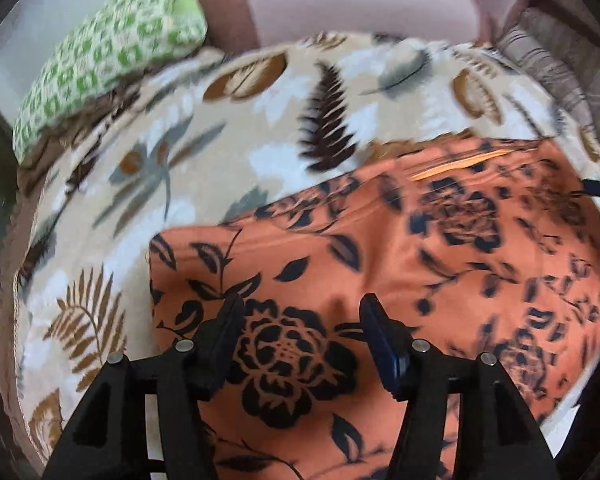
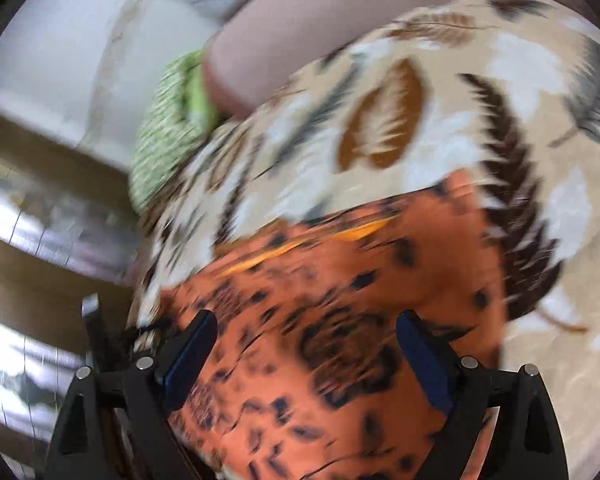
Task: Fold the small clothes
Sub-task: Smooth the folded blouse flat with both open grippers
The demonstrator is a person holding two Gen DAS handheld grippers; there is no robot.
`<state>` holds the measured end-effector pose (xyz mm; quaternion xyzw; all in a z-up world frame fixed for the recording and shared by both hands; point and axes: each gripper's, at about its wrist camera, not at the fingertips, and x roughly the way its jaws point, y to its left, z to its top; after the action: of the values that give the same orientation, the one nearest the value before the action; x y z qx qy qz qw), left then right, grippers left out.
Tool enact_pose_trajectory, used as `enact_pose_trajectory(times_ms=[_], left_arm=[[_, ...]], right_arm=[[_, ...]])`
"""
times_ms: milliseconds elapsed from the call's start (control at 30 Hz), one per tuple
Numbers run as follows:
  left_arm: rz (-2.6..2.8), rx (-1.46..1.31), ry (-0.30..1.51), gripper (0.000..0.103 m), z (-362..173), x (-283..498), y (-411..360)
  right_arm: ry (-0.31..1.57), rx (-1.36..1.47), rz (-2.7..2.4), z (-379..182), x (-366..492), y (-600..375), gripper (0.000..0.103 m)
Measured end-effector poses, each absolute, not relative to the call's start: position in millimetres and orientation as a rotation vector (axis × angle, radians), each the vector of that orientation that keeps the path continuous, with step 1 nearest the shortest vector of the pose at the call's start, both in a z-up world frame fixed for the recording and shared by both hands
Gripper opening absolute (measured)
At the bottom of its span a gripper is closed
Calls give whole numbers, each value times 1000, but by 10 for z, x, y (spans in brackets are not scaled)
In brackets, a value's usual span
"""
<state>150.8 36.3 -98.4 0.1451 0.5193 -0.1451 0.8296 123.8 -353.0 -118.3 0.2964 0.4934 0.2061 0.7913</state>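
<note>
Left wrist view: my left gripper (image 1: 300,312) hangs over the orange floral cloth (image 1: 380,248), jaws apart, nothing pinched. The cloth lies flat on the leaf-print blanket (image 1: 204,152), long axis running 8 to 2 o'clock.

Right wrist view, blurry: right gripper (image 2: 306,328) jaws wide, empty, cloth underneath.

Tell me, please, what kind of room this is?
Probably a bedroom: a leaf-print blanket covers a bed, with a green pillow and a pink bolster at its far end. An orange garment lies on it.

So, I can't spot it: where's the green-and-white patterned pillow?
Left wrist view, upper left: the green-and-white patterned pillow lies at the leaf-print bedspread's far edge, beside a pink bolster.
</note>
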Motion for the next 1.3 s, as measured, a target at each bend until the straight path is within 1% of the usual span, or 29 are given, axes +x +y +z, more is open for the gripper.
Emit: enact_pose_trajectory(times_ms=[67,133,167,200,233,300,367,433,500,567,600,667,733,900,967,1067,1100,1133,1200,1300], left_arm=[[-250,340,1137,62,-1059,1490,371],[-179,337,1177,62,-1195,1515,494],[-162,270,1182,63,-1246,1555,591],[-152,224,1180,63,-1215,1569,641],[-138,178,1172,62,-1146,1560,684],[-136,134,1131,62,-1008,1473,698],[-142,133,1096,62,-886,1311,685],[-136,98,1066,62,-782,1114,728],[-124,48,1065,63,-744,970,764],[-108,8,1091,69,-860,823,786],[-104,11,1118,75,-962,794,780],[-63,80,1164,75,-1216,770,716],[-46,119,1126,75,-1200,721,662],[-46,86,1131,75,-1112,660,669],[-39,84,1130,75,-1120,636,665],[-42,85,1128,75,-1129,596,636],[-44,83,1131,75,-1128,589,628],[-47,81,1135,75,-1116,584,625],[-53,74,1128,75,-1069,562,628],[-51,75,1114,75,-1012,527,629]], right_arm=[[1093,638,442,-1272,1215,-3506,93],[1147,623,311,-1454,1257,-3624,92],[1148,691,273,-1561,1264,-3752,92],[1106,842,265,-1587,1222,-3902,92],[1081,873,255,-1519,1186,-3935,92],[1036,803,285,-1285,1120,-3863,93],[1029,767,346,-1144,1025,-3751,93],[1033,754,385,-1121,877,-3670,93],[1067,740,385,-1240,759,-3676,93],[1133,704,299,-1471,716,-3717,93],[1127,732,274,-1575,715,-3787,93],[1078,821,236,-1542,676,-3866,93],[1069,757,216,-1374,697,-3733,93],[1040,619,300,-1011,489,-3369,93],[1035,598,320,-1005,342,-3285,93],[1088,518,285,-1245,261,-3223,93],[1107,526,273,-1372,254,-3231,93],[1076,566,272,-1415,240,-3264,93],[1063,617,257,-1368,238,-3292,93],[1047,594,259,-1233,251,-3248,93]])
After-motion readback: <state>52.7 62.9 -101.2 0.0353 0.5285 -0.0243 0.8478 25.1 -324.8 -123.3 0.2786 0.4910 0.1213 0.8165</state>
